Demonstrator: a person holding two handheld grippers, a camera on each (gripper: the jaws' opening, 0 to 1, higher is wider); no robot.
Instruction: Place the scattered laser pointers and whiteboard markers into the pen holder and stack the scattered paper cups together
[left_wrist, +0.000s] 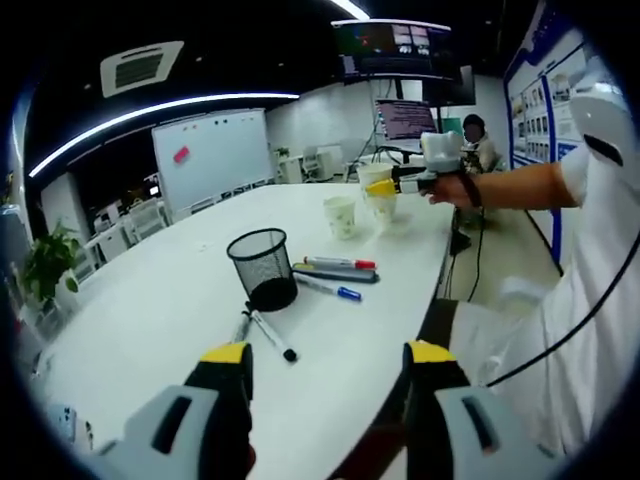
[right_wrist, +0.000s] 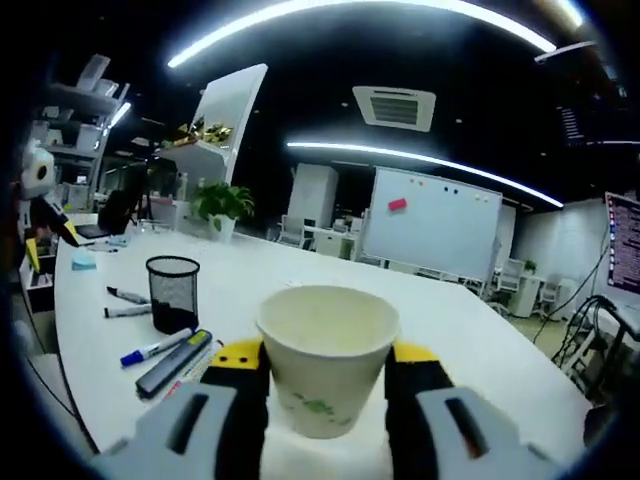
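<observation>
The worktop (left_wrist: 180, 290) is a long white oval with a smooth, slightly glossy top. Near its middle stands one pen holder (left_wrist: 263, 268), a round black wire-mesh cup, upright, with nothing visible above its rim.

Just beside the holder, toward the person's side, lie three pens in a loose row: a red-capped marker (left_wrist: 340, 263), a flat grey laser pointer (left_wrist: 335, 273) and a blue-capped marker (left_wrist: 328, 289). At the holder's foot on the near side lie two more markers with black caps (left_wrist: 272, 338), crossing at an angle and touching the holder's base.

Farther along the worktop one paper cup (left_wrist: 341, 216) stands alone, white with a faint green print. Beyond it the right hand-held gripper (left_wrist: 384, 186), yellow-tipped, is clamped on a second paper cup (left_wrist: 381, 206); in the right gripper view that cup (right_wrist: 327, 370) sits upright between the jaws, open mouth up, its tapered wall pressed on both sides.

The left hand-held gripper (left_wrist: 328, 365) hangs over the near edge of the worktop with its jaws spread wide and nothing between them.

Around the worktop: a whiteboard (left_wrist: 212, 156), a potted plant (left_wrist: 48, 262), and a hanging screen (left_wrist: 392, 48).
</observation>
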